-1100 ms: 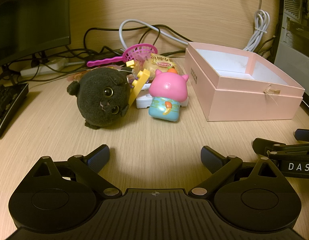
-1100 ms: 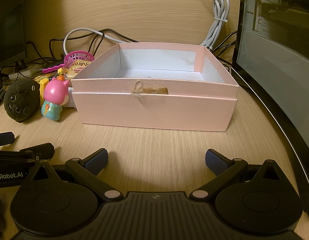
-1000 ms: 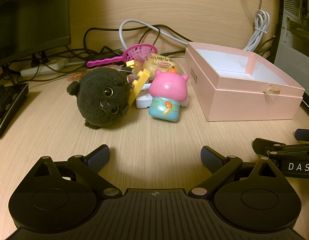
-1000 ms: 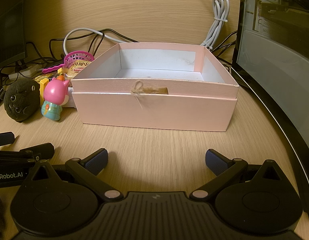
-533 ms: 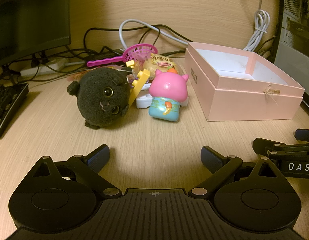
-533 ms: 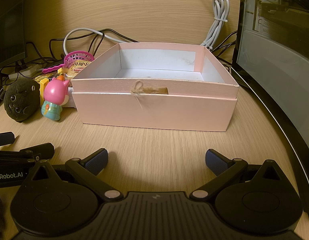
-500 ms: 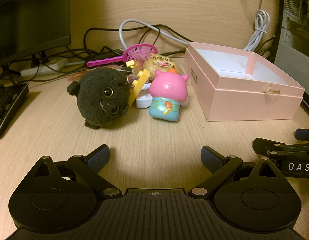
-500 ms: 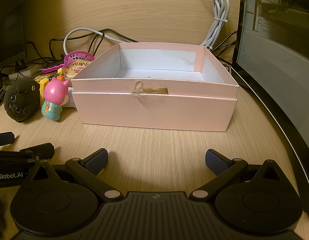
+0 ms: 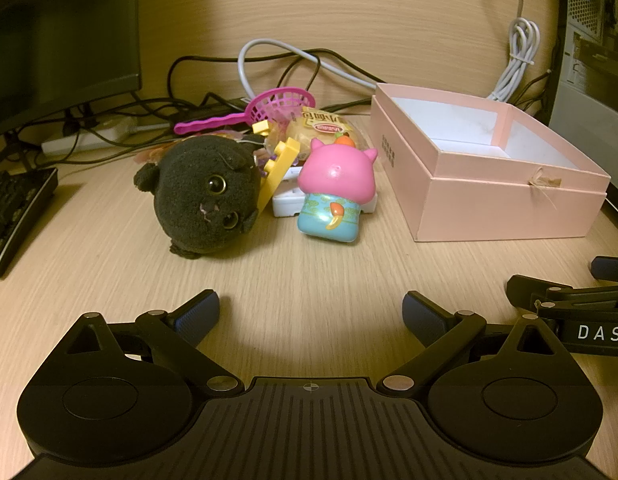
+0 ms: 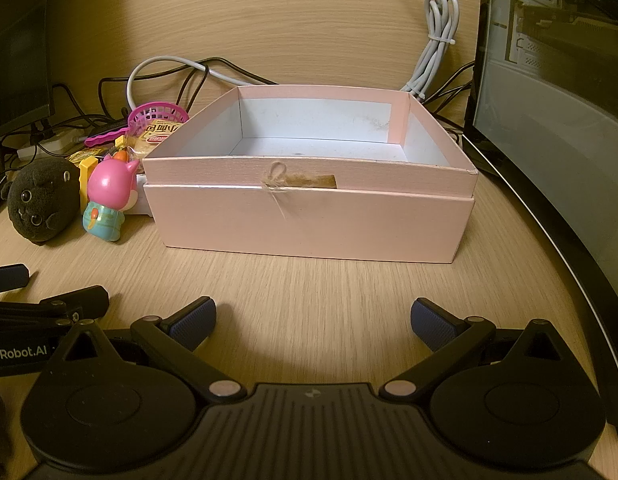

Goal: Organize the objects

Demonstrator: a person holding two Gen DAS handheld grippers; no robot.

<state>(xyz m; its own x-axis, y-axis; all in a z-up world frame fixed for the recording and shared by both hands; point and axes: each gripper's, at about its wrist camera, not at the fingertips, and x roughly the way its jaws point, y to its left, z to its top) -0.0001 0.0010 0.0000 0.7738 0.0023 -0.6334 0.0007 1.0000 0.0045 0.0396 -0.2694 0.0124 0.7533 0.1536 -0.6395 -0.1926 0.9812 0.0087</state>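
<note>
Both tools sit low over the tabletop (image 9: 309, 280), the left tool (image 9: 311, 312) and the right tool (image 10: 313, 318) spread wide, holding nothing. Beyond the left lie a black plush (image 9: 207, 200) and pink figurine (image 9: 335, 196); farther right stands the pink box (image 10: 309, 216).

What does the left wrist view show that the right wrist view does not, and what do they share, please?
Only the left wrist view shows the keyboard at the desk's left edge and the small print on the pink box's side. Only the right wrist view shows the whole white floor of the pink box and the twine knot head-on. Both show the black plush, the pink figurine, the snack packet, the pink scoop net, and both grippers open, left, right.
</note>
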